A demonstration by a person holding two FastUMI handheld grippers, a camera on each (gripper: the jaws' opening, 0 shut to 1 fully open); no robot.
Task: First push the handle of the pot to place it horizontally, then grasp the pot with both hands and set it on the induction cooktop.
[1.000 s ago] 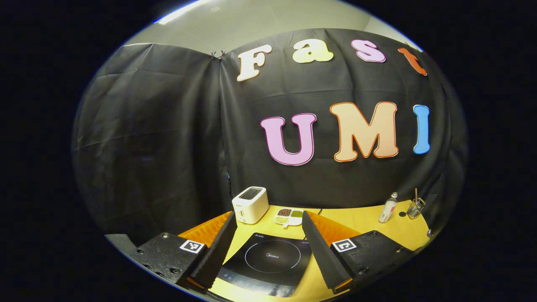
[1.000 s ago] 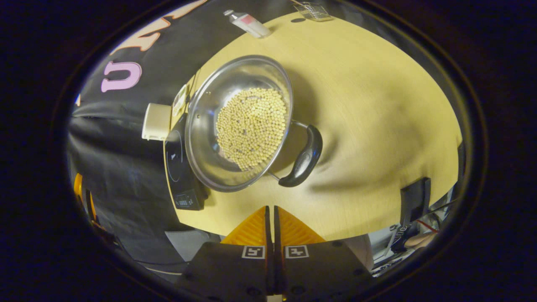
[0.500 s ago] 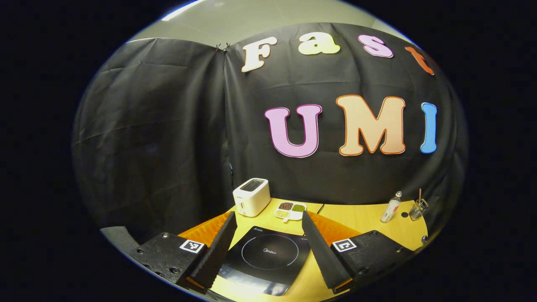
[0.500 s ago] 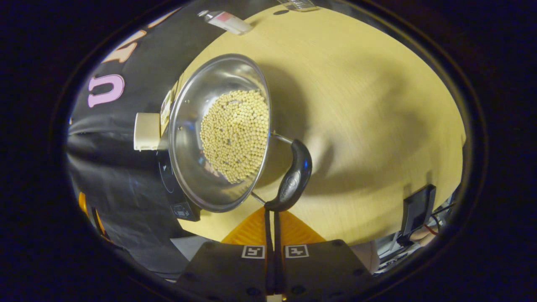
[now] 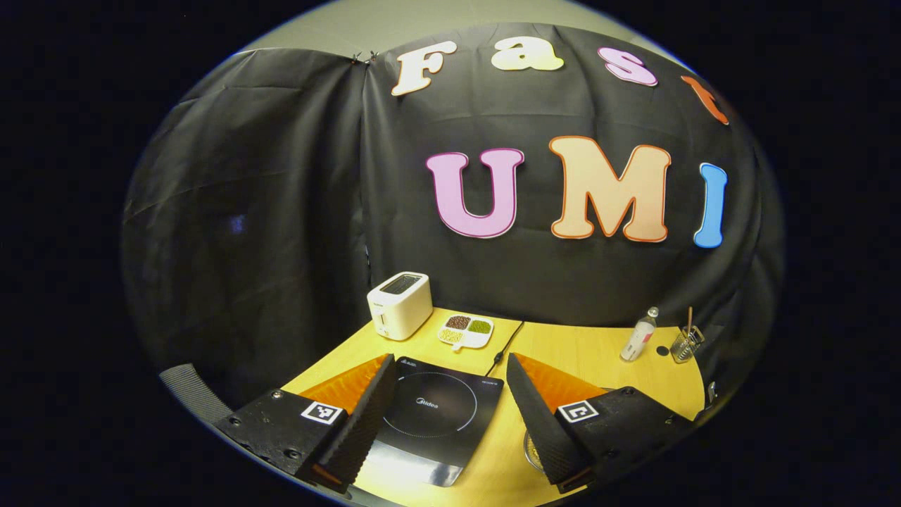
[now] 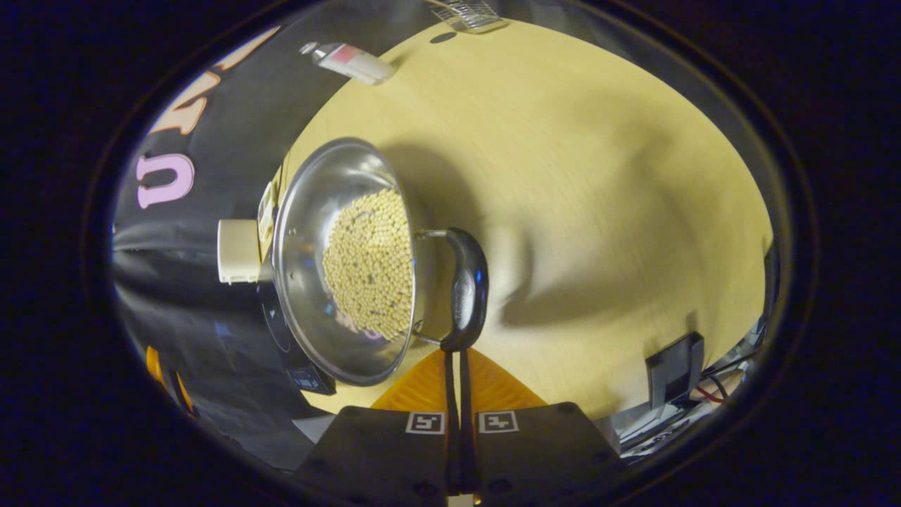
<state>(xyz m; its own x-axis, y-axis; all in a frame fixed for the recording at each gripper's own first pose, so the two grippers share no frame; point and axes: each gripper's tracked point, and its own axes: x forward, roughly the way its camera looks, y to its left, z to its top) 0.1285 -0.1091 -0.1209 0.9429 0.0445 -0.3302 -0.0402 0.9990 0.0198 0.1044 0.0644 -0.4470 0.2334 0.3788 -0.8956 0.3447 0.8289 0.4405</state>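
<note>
A: Left gripper view first. The left gripper [image 5: 445, 415] hangs with its fingers spread wide and nothing between them. Beyond it the induction cooktop [image 5: 429, 412] lies bare on the table [image 5: 584, 352], with a toaster [image 5: 400, 305] and a small divided dish [image 5: 465, 331] behind it. A sliver of the pot [image 5: 531, 451] rim peeks out just beside the cooktop's right edge.

B: Any risk there?

A: I judge that if this gripper drops straight down it meets the cooktop rather than the pot, which sits off to its right. Compared with a second ago, the cooktop has slid further up between the fingers, and that pot rim has come into sight.

B: And the right gripper view?

A: The right gripper [image 6: 454, 362] has its fingers pressed together with nothing held, the tips against the lower end of the black handle [image 6: 464, 289]. The pot [image 6: 310, 225] holds soybeans [image 6: 369, 264] and stands on the table [image 6: 598, 176], next to the cooktop [image 6: 278, 331], not yet on it.

B: What could go wrong?

A: The closed tips touch only the handle's rounded end, so I think they could slip off, or a hard shove could jolt the beans. A second ago the tips were well short of the handle, which lay slanted; now they touch it and it has swung around.
</note>
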